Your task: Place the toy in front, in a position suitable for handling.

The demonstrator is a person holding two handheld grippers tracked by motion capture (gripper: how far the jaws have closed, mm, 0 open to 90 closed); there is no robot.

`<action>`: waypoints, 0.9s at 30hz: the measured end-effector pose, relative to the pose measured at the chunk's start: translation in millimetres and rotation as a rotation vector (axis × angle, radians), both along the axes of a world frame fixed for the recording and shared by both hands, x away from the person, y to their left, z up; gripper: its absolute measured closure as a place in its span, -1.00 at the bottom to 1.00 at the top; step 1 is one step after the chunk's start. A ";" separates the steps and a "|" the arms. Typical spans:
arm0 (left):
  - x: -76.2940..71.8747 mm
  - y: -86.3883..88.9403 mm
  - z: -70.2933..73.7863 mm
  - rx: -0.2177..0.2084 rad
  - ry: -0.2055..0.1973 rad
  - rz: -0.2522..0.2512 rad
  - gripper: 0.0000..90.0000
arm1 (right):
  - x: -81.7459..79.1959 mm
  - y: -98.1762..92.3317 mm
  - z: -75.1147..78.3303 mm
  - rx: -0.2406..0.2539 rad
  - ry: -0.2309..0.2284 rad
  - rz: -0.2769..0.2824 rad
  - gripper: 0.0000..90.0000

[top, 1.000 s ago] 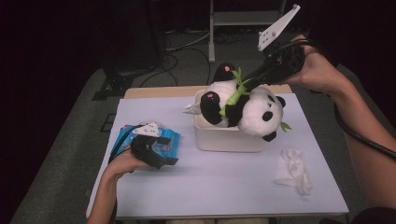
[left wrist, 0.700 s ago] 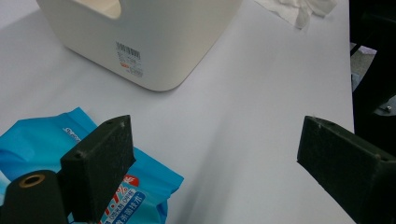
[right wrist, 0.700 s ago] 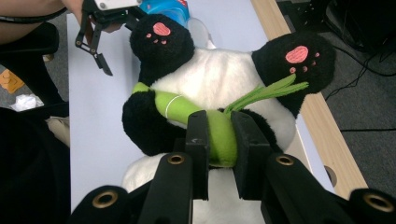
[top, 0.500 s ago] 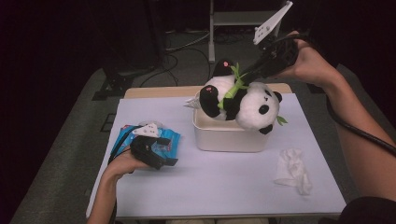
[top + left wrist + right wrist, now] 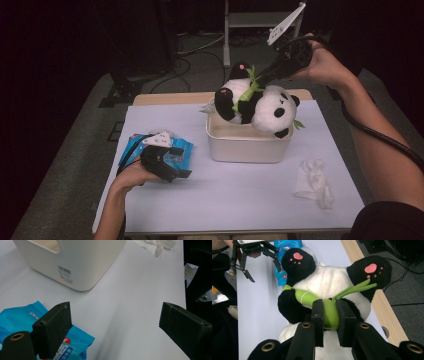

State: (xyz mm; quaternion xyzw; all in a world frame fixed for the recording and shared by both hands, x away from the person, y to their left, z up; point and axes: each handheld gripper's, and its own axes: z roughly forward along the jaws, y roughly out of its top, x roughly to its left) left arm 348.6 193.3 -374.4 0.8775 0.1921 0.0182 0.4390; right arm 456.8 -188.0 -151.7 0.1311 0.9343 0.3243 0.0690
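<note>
a plush panda point(image 5: 260, 102) is held up over the cream tub point(image 5: 247, 142), head tilted down toward the tub's right rim and the two black feet with pink pads pointing up and away. it's gripped by the right gripper point(image 5: 262, 80), which comes in from the upper right in the high view. in the right gripper view the two black jaws are clamped on the green bamboo stalk point(image 5: 329, 311) that's tucked across the panda's belly, so the toy is hanging off that stalk, with the green leaves fanned out toward one foot. whether any part of the panda is touching the tub rim can't be told for sure; it looks just above or barely brushing it.

the left gripper point(image 5: 172, 167) is parked low at the left of the white table point(image 5: 235, 200), well apart from the tub. its jaws are spread wide with nothing between them, as seen in the left gripper view, and one jaw is sitting just over the edge of a blue wipes packet point(image 5: 67, 342). the tub's side with a barcode sticker point(image 5: 65, 273) is seen ahead of it.

a crumpled white tissue point(image 5: 314, 181) is lying on the table to the right of the tub, near the front edge.
</note>
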 end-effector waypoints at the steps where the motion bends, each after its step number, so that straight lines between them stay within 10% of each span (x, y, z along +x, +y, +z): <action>1: 0.1 0.6 -0.3 -0.001 0.001 0.003 -0.77 | 2.0 0.3 -1.8 0.000 0.002 0.000 0.72; 27: -0.6 1.9 0.5 -0.002 -0.004 0.005 -0.77 | 18.9 8.0 -45.3 -0.012 0.056 0.013 0.72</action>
